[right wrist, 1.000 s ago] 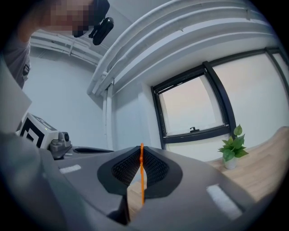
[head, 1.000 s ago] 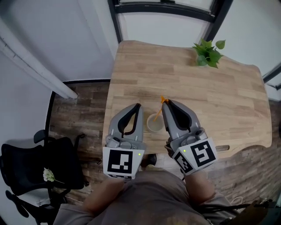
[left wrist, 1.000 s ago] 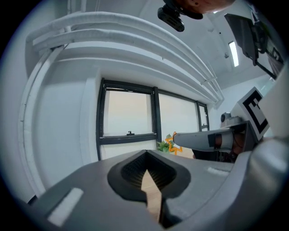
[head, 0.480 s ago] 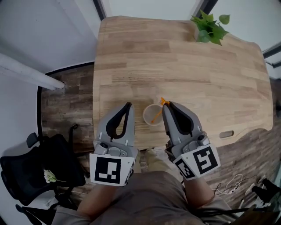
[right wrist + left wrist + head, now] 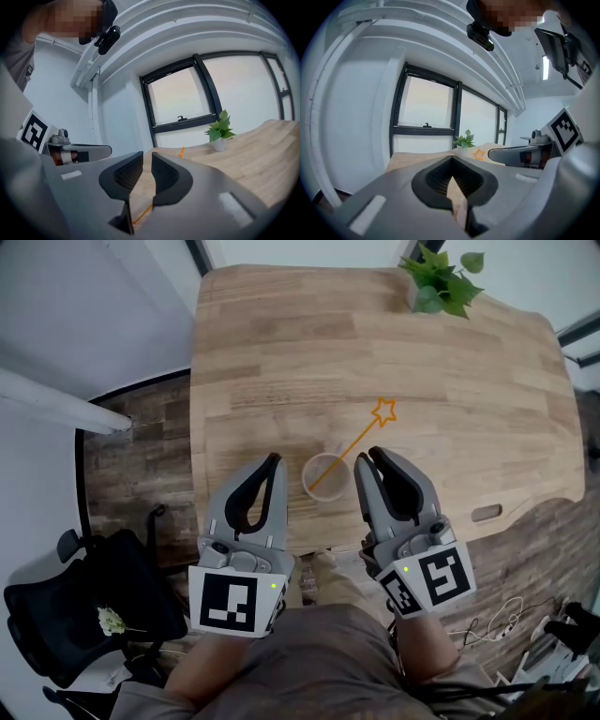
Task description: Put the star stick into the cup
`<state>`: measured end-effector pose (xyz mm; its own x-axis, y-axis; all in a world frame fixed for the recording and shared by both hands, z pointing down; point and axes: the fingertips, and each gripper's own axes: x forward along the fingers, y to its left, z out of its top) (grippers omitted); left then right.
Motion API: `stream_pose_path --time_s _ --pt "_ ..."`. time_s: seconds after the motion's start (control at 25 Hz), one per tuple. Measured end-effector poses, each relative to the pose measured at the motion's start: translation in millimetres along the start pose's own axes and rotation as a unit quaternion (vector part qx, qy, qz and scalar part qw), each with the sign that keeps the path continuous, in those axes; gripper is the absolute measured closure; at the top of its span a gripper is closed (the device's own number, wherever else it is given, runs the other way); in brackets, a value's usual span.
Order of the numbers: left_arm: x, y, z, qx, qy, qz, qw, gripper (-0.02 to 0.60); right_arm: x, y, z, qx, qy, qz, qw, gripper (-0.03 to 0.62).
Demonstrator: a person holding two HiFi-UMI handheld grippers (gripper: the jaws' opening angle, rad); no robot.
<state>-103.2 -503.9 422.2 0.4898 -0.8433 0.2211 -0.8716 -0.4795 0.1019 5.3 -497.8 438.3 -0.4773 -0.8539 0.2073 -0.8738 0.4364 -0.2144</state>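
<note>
Stick (image 5: 352, 444) leans in cup (image 5: 315, 472), star end out over table (image 5: 281, 352); the rim props it. Your right gripper (image 5: 368, 457) sits beside it, jaws slightly parted, empty. Left gripper (image 5: 273, 461) has jaws pressed together, idle.

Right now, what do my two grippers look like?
The left gripper and right gripper are both grey plastic, with curved jaws lined in black ribbed pads. Each carries a white cube with black square markers and a small green light.
</note>
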Motion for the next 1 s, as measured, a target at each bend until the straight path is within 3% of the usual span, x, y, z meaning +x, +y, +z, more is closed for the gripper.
stream_pose_path --time_s 0.32,1.0 --pt "-9 -18 36 0.016 -0.04 -0.01 0.999 0.581 -20 6 35 -0.021 -0.039 -0.012 0.999 0.519" --pt "-40 -25 143 0.091 -0.123 0.022 0.988 0.581 -37 48 155 -0.115 -0.144 -0.003 0.983 0.571"
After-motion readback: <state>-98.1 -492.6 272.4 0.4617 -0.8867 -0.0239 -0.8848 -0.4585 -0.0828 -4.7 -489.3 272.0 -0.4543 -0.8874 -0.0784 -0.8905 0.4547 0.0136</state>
